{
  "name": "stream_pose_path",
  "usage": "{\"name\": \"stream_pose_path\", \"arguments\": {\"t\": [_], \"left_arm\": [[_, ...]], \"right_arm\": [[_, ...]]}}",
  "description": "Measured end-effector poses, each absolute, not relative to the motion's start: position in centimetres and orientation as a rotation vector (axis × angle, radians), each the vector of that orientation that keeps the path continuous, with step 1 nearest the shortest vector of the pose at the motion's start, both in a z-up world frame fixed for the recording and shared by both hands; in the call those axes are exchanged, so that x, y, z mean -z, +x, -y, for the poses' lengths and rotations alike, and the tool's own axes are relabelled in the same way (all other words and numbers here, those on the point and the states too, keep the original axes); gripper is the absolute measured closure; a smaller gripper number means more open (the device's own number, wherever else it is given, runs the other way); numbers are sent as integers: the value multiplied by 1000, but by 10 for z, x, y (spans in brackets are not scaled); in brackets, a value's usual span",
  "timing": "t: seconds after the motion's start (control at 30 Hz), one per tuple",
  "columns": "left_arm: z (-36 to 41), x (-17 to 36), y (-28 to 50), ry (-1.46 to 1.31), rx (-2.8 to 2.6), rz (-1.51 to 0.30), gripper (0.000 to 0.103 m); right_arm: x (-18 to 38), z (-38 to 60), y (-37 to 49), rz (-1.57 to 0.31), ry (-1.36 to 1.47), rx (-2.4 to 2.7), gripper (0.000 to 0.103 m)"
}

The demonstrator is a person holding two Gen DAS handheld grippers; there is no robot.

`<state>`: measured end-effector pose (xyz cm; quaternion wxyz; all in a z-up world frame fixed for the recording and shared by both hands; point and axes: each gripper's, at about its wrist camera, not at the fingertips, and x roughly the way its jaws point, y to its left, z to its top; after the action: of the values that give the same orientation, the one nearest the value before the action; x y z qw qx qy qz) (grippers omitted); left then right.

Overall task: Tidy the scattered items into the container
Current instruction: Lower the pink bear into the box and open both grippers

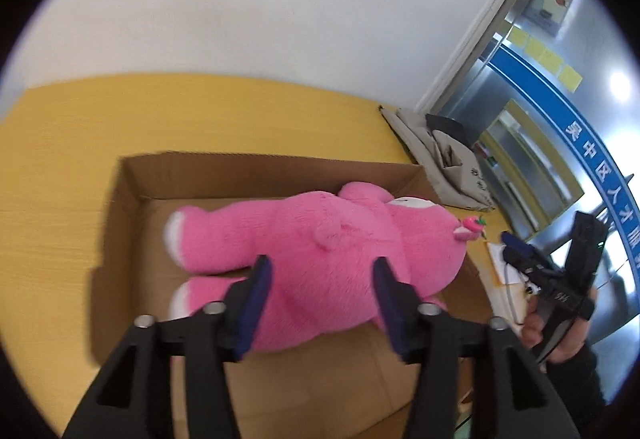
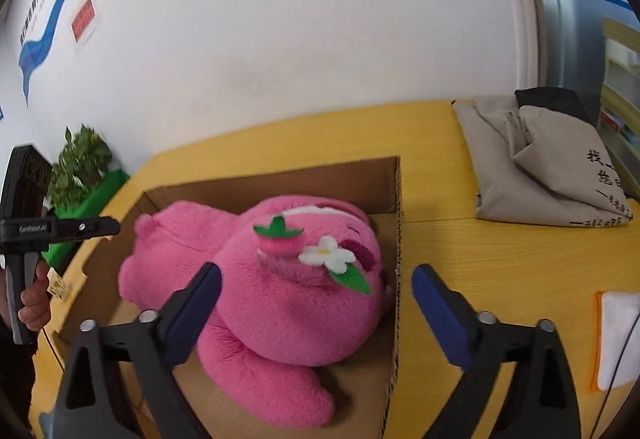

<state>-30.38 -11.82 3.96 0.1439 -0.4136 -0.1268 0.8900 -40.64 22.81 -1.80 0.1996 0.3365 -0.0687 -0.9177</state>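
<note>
A big pink plush toy (image 1: pixel 312 235) lies on its side inside an open cardboard box (image 1: pixel 132 179) on the yellow table. My left gripper (image 1: pixel 322 271) hovers over the toy's body, jaws apart, pads clear of the fur. In the right wrist view the plush toy (image 2: pixel 280 303) shows its head with a strawberry and a white flower, filling the right half of the box (image 2: pixel 397 199). My right gripper (image 2: pixel 318 273) stands wide open above the head, touching nothing. Each gripper also shows in the other's view, held in a hand: the right gripper (image 1: pixel 520 259) and the left gripper (image 2: pixel 60 229).
A folded beige cloth bag (image 2: pixel 540 167) lies on the table beyond the box to the right. A potted plant in a green planter (image 2: pixel 80 167) stands by the white wall at left. A white cloth with an orange edge (image 2: pixel 616 335) lies at the right edge.
</note>
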Motion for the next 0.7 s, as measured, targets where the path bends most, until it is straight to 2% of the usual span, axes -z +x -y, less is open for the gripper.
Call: {"name": "stream_pose_path", "arguments": {"t": [0.17, 0.23, 0.3, 0.5, 0.7], "left_arm": [[137, -89, -215, -1096, -2638, 382, 44], [143, -114, -166, -1042, -2675, 382, 37], [147, -133, -129, -998, -2721, 367, 25], [134, -168, -26, -908, -2852, 235, 24], [121, -187, 16, -830, -2880, 193, 24]], "right_arm": [[-25, -243, -343, 152, 863, 2556, 3], [-49, -247, -308, 111, 798, 2552, 3], [-77, -252, -268, 47, 711, 2550, 1], [-154, -274, -161, -76, 520, 2596, 0], [-185, -292, -100, -22, 401, 2638, 0]]}}
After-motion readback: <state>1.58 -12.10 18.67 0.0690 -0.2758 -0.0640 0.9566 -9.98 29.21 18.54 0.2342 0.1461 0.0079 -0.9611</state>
